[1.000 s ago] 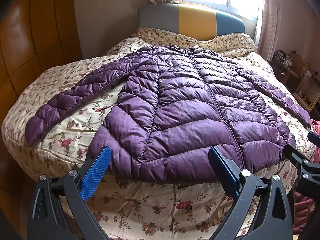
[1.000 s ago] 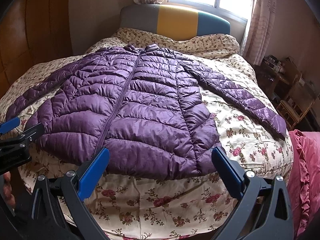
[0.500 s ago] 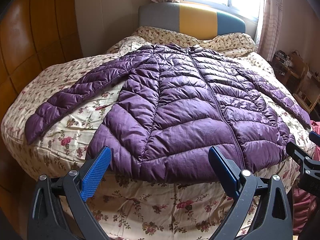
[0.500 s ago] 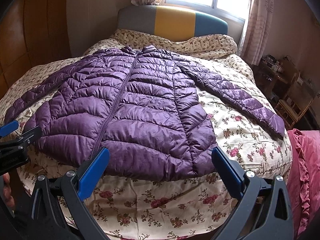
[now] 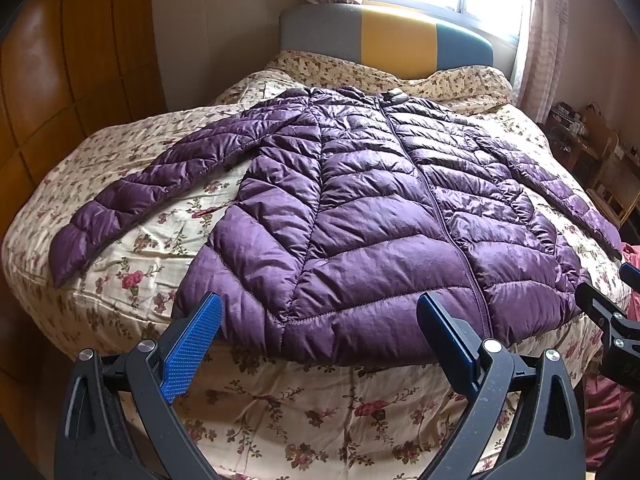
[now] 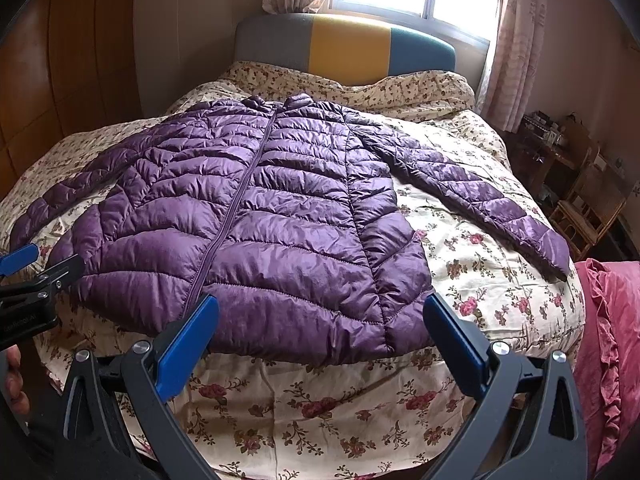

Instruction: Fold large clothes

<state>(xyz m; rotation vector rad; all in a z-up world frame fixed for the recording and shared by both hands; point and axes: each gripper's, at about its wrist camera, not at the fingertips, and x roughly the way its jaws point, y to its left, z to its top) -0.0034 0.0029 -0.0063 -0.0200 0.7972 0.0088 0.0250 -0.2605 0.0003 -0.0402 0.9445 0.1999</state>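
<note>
A purple quilted puffer jacket [image 5: 360,216] lies flat and zipped on the floral bedspread, collar toward the headboard, both sleeves spread out to the sides; it also shows in the right wrist view [image 6: 256,216]. My left gripper [image 5: 320,312] is open and empty, hovering just in front of the jacket's hem, left of the zipper. My right gripper [image 6: 318,312] is open and empty in front of the hem, right of the zipper. Each gripper shows at the edge of the other's view.
The bed [image 5: 280,400] has a grey, yellow and blue headboard [image 5: 384,36] under a bright window. A wooden wardrobe [image 5: 60,80] stands on the left. Wooden furniture [image 6: 580,184] and red ruffled fabric [image 6: 612,320] lie on the right.
Both grippers have tilted or drawn back slightly, so the jacket sits a little lower and farther in view. The jacket has not moved and both grippers stay open.
</note>
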